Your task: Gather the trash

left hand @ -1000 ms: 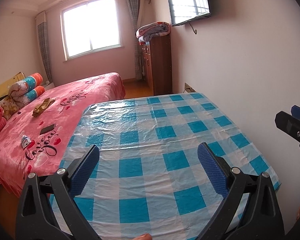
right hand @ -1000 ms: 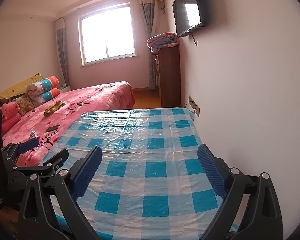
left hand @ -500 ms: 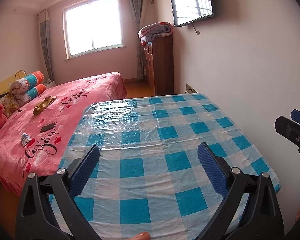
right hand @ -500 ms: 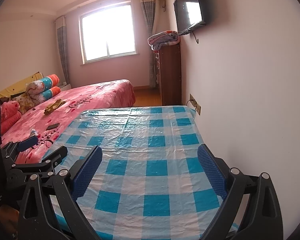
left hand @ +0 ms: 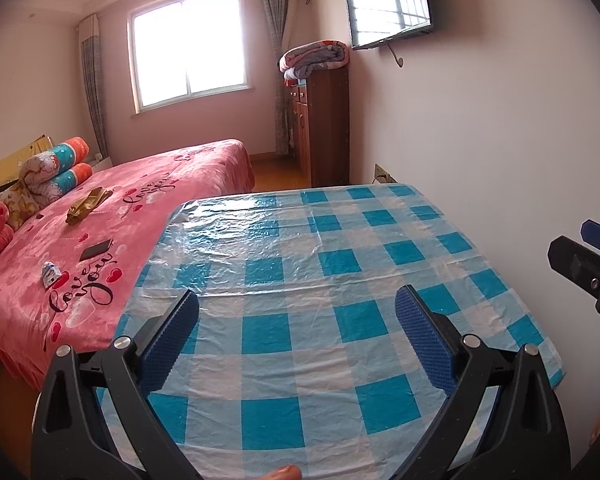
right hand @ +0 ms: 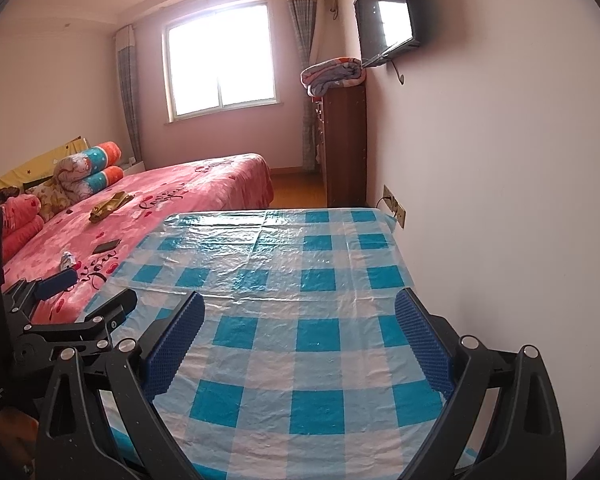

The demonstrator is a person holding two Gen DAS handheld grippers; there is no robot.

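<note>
1. The left claw [left hand: 297, 312] hung over the near end of the table [left hand: 340, 240], its blue pads spread wide with nothing between them.
2. The right claw [right hand: 300, 312] was likewise wide open and held nothing, over the same table just beside the wall [right hand: 500, 160].
3. In the left view the right claw's tip showed at the right edge; in the right view the left claw's black frame showed at the left, over the gap between table and bed [left hand: 120, 208].
4. The table carried a blue and white checked plastic cloth [right hand: 292, 288], wrinkled and shiny at the far end, with nothing lying on it.
5. The only likely trash was a small crumpled wrapper [left hand: 49, 274] on the pink bedspread, left of the table and apart from both claws.
6. Beyond it on the bed lay a dark phone [left hand: 96, 250], then a crumpled olive cloth [left hand: 86, 204].
7. Rolled bedding [left hand: 56, 168] and pillows sat at the head of the bed.
8. A wall socket [right hand: 394, 206] sat just past the table's far corner.
9. Farther on stood a wooden cabinet [left hand: 324, 128] with a folded blanket [left hand: 314, 58] on top, a wall television [left hand: 390, 4] and a curtained window [left hand: 188, 44].
</note>
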